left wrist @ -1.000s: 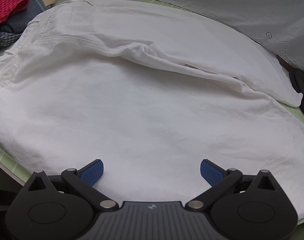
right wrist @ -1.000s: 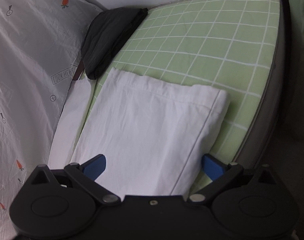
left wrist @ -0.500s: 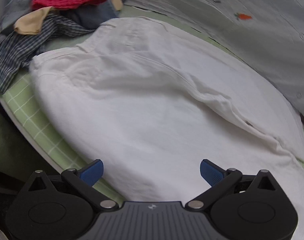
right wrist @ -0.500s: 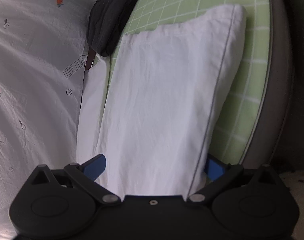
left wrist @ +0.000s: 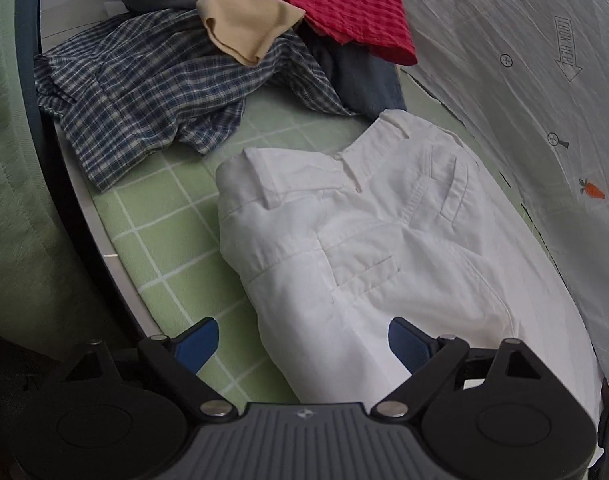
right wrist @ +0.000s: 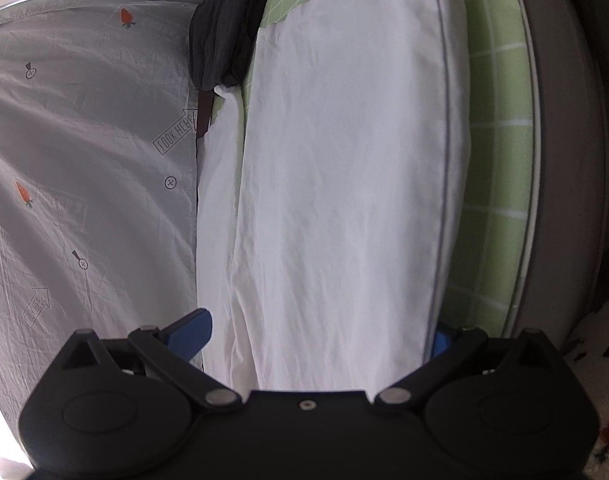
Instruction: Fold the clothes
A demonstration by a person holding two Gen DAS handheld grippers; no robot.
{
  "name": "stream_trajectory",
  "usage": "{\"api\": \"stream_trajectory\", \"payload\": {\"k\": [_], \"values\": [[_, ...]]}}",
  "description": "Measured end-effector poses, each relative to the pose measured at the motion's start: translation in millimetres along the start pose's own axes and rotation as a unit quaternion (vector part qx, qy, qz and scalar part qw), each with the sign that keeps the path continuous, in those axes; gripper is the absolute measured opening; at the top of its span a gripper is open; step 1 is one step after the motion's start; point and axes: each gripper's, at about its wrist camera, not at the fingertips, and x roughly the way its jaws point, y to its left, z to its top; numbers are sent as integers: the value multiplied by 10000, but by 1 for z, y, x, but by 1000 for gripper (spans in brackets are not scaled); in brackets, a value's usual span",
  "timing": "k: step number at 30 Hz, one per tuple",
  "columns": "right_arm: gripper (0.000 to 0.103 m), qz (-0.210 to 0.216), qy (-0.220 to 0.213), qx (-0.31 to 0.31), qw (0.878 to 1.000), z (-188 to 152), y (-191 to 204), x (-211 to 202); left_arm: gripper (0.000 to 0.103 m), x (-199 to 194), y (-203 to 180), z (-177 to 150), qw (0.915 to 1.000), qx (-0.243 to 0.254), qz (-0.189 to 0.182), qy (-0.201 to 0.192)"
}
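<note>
White trousers [left wrist: 356, 236] lie flat on the green checked bed sheet [left wrist: 160, 232]; the left wrist view shows their waistband and pockets. My left gripper [left wrist: 302, 344] is open above the trousers below the waist, its blue fingertips [left wrist: 194, 344] apart and holding nothing. The right wrist view shows the trouser legs [right wrist: 344, 184] stretching away along the bed edge. My right gripper [right wrist: 316, 338] is open over the legs, with its right fingertip partly hidden behind the cloth.
A heap of clothes lies beyond the waistband: a blue plaid shirt [left wrist: 144, 92], a beige piece [left wrist: 244, 28], a red piece [left wrist: 336, 4]. A grey carrot-print duvet [left wrist: 544, 100] borders the trousers [right wrist: 84, 160]. A dark garment [right wrist: 224, 36] lies beyond the legs. The bed edge [right wrist: 560, 160] is at right.
The left gripper has swung left towards the waistband, bringing the heap of clothes into view. The right gripper has moved back along the legs, away from the hem. Both stayed open.
</note>
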Motion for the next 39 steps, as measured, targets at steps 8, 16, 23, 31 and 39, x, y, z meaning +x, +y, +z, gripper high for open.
{"api": "stream_trajectory", "payload": {"k": [8, 16, 23, 31, 39], "values": [[101, -92, -867, 113, 9961, 47, 0, -6, 68, 17, 6, 18, 9993, -348, 53, -80], [55, -902, -1329, 410, 9862, 118, 12, 3, 40, 22, 15, 24, 9952, -975, 56, -86], [5, -805, -1242, 296, 9885, 126, 14, 9, 19, 24, 22, 19, 9872, -1584, -56, -194], [4, -673, -1661, 224, 9836, 125, 25, -64, 14, -46, 20, 2, 9804, -1925, 140, -391], [4, -414, -1763, -201, 9833, 129, 50, -85, 13, -96, 19, -20, 9765, -1944, 695, -614]]}}
